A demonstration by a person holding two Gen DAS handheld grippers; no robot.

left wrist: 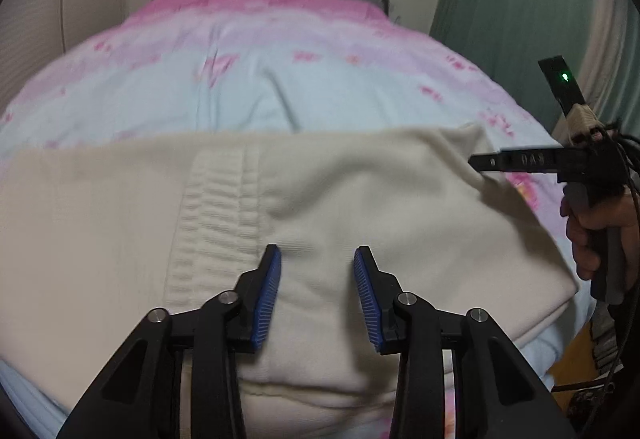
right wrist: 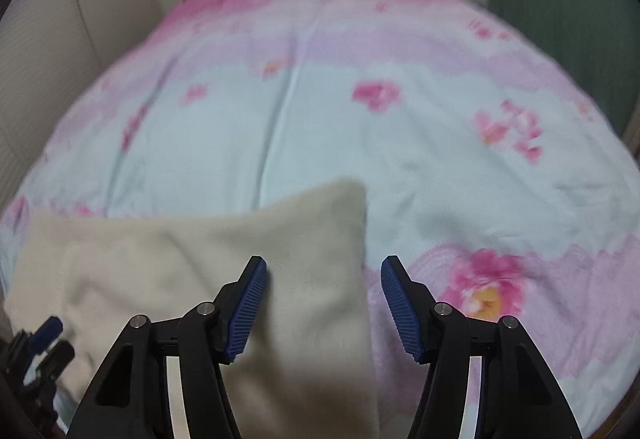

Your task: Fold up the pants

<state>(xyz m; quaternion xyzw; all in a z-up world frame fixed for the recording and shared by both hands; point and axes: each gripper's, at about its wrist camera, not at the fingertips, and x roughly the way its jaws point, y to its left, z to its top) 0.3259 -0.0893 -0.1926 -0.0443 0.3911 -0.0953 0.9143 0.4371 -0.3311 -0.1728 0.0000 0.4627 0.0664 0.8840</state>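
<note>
**Both grippers unloaded over folded pants**

Blue pads of the left gripper (left wrist: 317, 295) stand apart, nothing between them, hovering above the cream pants (left wrist: 304, 207), which lie folded in layers on the floral bedspread (left wrist: 280, 87). Right gripper (right wrist: 323, 303) likewise spread, empty, over the pants' right edge (right wrist: 328, 279).

Risk: pinching only the top layer would peel the stack open; soft bedding may drag along.

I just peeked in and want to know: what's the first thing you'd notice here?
The cream fleece pants lie folded across the near end of the bed, ribbed waistband showing. Under them spreads the pale blue and pink flowered bedspread, reaching to the far wall. Both the left gripper and right gripper hover open above the cloth with blue ridged fingers.
</note>
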